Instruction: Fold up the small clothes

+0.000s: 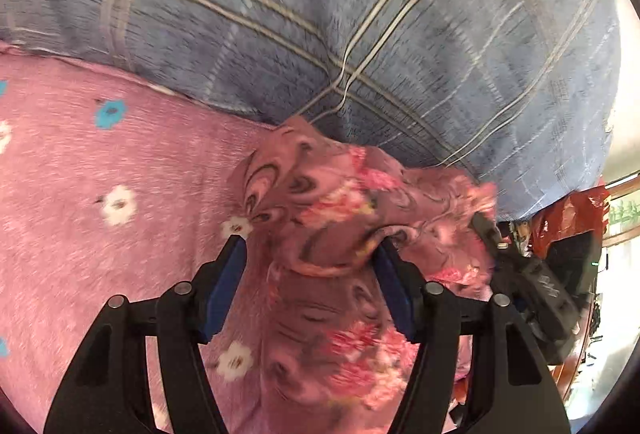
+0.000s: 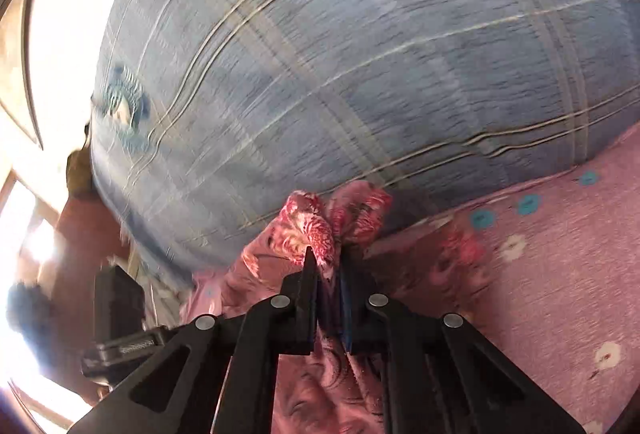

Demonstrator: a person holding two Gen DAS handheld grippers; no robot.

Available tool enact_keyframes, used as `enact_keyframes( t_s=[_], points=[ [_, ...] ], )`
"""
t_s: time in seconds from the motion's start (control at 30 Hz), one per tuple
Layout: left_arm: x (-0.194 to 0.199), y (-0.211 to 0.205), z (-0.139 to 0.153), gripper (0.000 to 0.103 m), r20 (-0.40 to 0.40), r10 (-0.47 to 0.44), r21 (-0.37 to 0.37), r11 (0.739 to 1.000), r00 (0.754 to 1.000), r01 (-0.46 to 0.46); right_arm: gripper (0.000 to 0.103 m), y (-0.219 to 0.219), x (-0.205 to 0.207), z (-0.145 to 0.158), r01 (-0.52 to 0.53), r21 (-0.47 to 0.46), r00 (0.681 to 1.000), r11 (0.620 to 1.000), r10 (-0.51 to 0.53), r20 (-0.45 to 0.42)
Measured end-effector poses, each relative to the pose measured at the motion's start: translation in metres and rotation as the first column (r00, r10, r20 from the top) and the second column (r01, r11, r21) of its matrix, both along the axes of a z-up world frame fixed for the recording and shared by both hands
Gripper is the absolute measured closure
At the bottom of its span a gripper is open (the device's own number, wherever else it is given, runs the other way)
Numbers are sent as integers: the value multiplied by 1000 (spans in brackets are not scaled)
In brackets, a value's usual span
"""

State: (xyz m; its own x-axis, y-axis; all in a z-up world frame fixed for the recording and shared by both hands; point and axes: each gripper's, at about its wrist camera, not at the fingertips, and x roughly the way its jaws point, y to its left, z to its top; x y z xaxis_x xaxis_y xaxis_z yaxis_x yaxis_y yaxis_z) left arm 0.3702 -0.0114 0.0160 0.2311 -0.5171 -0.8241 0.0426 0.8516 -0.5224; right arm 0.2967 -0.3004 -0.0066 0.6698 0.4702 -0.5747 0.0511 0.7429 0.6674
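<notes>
Just behind the garment [image 1: 340, 218], blue plaid pillow [image 1: 320, 13].

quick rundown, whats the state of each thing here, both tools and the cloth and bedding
left tool: open, fingers wide either side of the cloth, not clamping it
right tool: shut on the floral garment, fabric bunched above the tips
floral garment: crumpled and lifted, not yet folded
blue plaid quilt: bulging heap behind the garment
pink flowered bedsheet: spread flat beneath
</notes>
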Motion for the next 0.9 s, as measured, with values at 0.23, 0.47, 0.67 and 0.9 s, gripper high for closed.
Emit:
enact_keyframes(
  t_s=[0.23,0.47,0.67,0.9],
  points=[
    [-3,25,4,38,9,13,-30,999,1000,-13,94,-70,-11,-82,289,229,941,930,-232,-247],
    [-44,64,2,38,-13,5,-169,986,1000,-7,39,-51,-1,-40,85,178,990,980,-63,-126],
    [-75,67,-8,38,-30,-47,-163,986,998,41,83,19,24,-36,-104,-41,984,994,97,-151],
    [-107,61,-10,38,49,-118,-33,992,992,120,97,-11,13,-47,41,-95,982,995,-58,-182]
  ],
)
